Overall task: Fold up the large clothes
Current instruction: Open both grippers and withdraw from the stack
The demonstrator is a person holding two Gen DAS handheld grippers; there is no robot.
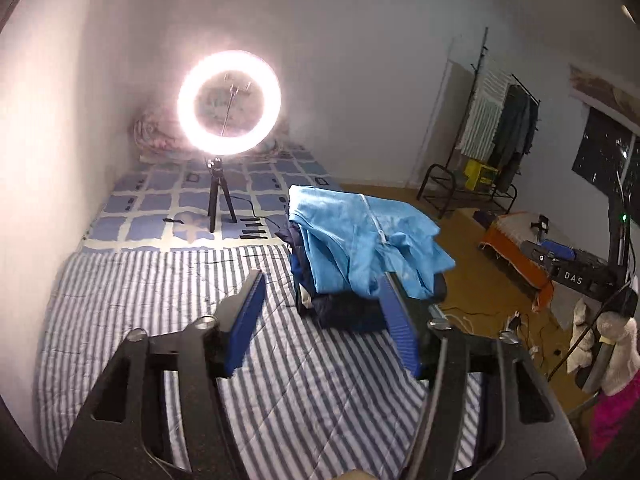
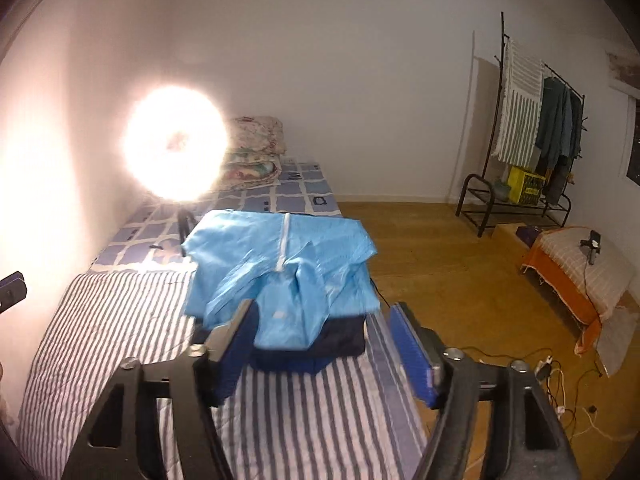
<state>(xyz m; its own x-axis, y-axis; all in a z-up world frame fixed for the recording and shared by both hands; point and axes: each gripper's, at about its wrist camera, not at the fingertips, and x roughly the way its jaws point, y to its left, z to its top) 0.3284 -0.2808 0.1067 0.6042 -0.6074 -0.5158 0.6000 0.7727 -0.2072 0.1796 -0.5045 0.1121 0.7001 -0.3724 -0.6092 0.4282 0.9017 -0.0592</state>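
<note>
Nearest you, your left hand-held gripper point(image 1: 322, 284) hangs released over the striped blanket point(image 1: 160, 300), its blue pads spread with nothing between them. Your right hand-held gripper point(image 2: 324, 316) is likewise released, jaws wide and empty, just short of the clothes. The light blue zip garment point(image 2: 280, 264) lies folded on top of a stack of dark blue clothes point(image 2: 320, 348), which rests on the bed near its floor-side edge. Beyond it a lit ring light point(image 1: 229, 102) stands on a small tripod on the checked sheet point(image 1: 160, 200). A clothes rack point(image 2: 536, 128) stands against the far wall.
</note>
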